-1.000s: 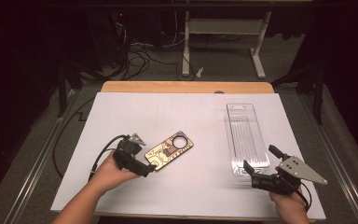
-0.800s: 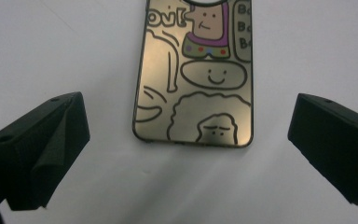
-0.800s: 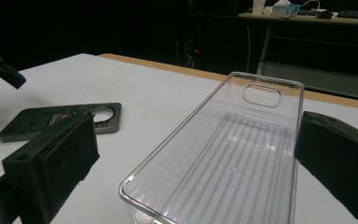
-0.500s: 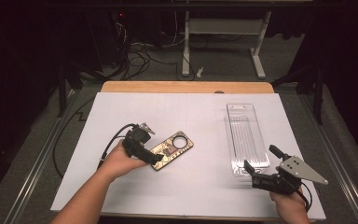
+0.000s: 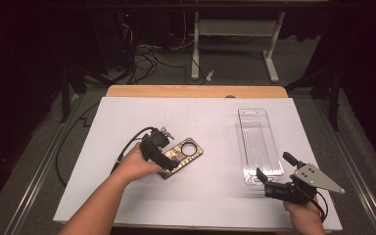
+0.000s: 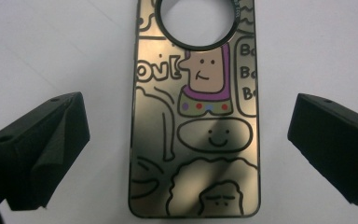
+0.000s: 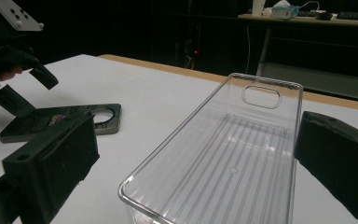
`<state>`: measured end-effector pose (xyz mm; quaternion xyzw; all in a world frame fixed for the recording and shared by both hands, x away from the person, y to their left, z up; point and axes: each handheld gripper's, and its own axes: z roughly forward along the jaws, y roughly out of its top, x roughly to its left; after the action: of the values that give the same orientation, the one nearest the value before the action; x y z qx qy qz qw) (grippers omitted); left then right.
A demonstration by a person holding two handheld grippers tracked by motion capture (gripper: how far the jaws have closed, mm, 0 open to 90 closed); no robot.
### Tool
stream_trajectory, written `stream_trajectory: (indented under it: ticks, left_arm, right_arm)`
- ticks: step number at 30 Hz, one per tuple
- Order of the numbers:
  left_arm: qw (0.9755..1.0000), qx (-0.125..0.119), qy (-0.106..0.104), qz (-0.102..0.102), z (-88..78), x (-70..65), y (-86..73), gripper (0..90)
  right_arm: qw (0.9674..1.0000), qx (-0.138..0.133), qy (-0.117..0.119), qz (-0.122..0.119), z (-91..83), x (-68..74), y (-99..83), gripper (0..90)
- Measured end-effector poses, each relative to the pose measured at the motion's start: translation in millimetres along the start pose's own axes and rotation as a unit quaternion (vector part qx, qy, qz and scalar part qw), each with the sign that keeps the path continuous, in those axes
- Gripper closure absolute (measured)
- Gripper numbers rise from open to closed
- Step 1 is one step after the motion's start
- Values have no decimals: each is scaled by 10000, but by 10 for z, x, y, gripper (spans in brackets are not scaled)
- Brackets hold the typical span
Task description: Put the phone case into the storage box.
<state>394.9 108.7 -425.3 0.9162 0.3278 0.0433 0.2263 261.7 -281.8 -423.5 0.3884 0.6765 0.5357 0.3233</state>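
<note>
— Gold-toned and glossy, the phone case (image 6: 196, 130) is lying flat on the white tabletop (image 5: 210, 122), left of the middle. Can you read anything on it?

— Only scraps in the left gripper view: black doodle lettering like "oul" by a cartoon figure in purple, and "Bo" beginning two or three lines in a bubble at the case's edge. The round camera hole is sitting at the top.

— How is the left gripper (image 5: 162, 157) standing?

— It is hovering over the case's near end, with its jaws spread wide and flanking the case, bare tabletop showing between each jaw and the case's long edges.

— And the right gripper (image 5: 274, 177)?

— It is sitting near the front right of the tabletop, jaws apart and gripping nothing, facing the near end of the clear plastic tray (image 5: 259, 142).

— Room to move?

— Open white surface is lying between case and tray, which are well apart, and more toward the wooden far edge (image 5: 196, 91).
</note>
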Motion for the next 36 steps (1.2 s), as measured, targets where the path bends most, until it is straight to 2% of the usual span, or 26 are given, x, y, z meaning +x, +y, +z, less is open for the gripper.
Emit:
stream_trajectory:
  ticks: [8,11,31,36]
  left_arm:
    - [9993,371,36,49,178,-16,41,2]
    - [9991,419,53,100,217,-38,47,2]
    - [9972,737,89,110,367,-58,71,6]
    - [9961,858,131,171,365,-77,123,44]
  right_arm:
    - [10000,0,-2,-2,0,-2,0,1]
    - [10000,-5,4,4,-6,-2,3,1]
    - [10000,-20,2,3,-11,8,6,1]
    - [10000,-15,12,1,-3,10,5,1]
